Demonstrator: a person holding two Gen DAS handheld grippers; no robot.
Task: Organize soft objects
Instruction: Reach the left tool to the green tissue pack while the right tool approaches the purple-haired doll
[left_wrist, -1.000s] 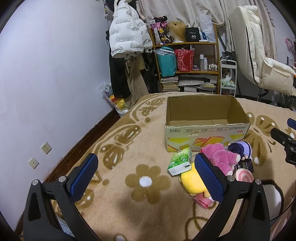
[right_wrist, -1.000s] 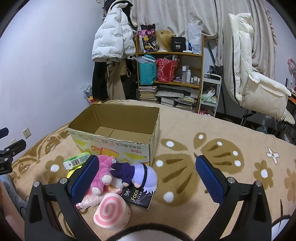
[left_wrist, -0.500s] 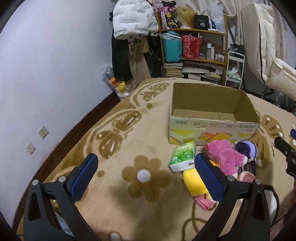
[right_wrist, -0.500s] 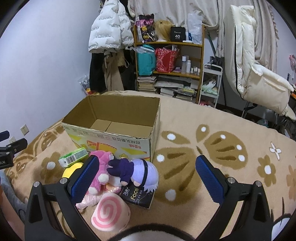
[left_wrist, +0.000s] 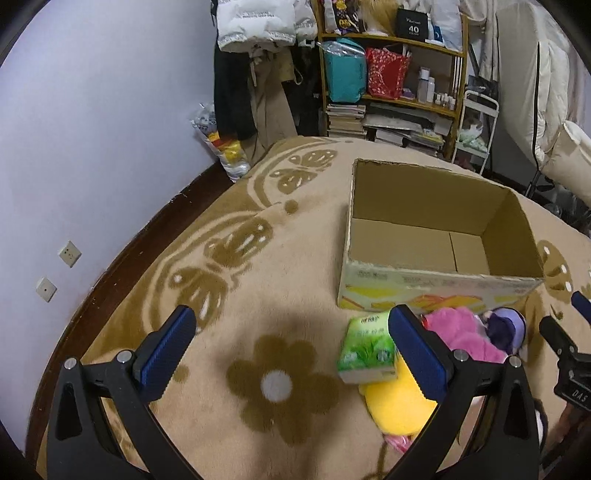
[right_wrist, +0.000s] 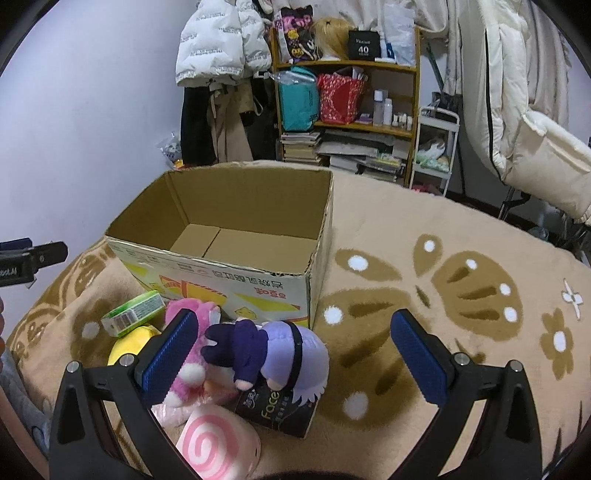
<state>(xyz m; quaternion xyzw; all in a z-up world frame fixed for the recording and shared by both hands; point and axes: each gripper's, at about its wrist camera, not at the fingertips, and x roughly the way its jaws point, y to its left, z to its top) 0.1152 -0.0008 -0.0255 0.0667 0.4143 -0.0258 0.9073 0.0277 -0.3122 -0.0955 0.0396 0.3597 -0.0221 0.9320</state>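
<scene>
An open, empty cardboard box (left_wrist: 436, 236) (right_wrist: 236, 273) stands on the tan flowered blanket (left_wrist: 258, 258). In front of it lie a green tissue pack (left_wrist: 367, 349) (right_wrist: 133, 313), a yellow plush (left_wrist: 397, 404) (right_wrist: 129, 345), a pink plush (left_wrist: 461, 334) (right_wrist: 192, 354), a purple-haired doll (right_wrist: 273, 358) (left_wrist: 504, 328), a pink swirl plush (right_wrist: 218, 446) and a black "Face" pack (right_wrist: 277, 415). My left gripper (left_wrist: 291, 352) is open and empty, left of the pile. My right gripper (right_wrist: 295, 354) is open and empty, with the doll between its fingers (right_wrist: 170, 354).
A wooden shelf (right_wrist: 347, 96) with bags and books, hanging coats (right_wrist: 218, 48) and a cream chair (right_wrist: 532, 122) stand beyond the blanket. The wall (left_wrist: 92, 147) with sockets runs along the left. The other gripper's tip shows at each view's edge (left_wrist: 565, 347) (right_wrist: 33, 254).
Both grippers have moved forward and lower toward the pile and box. The toys and box look larger. Both stay open.
</scene>
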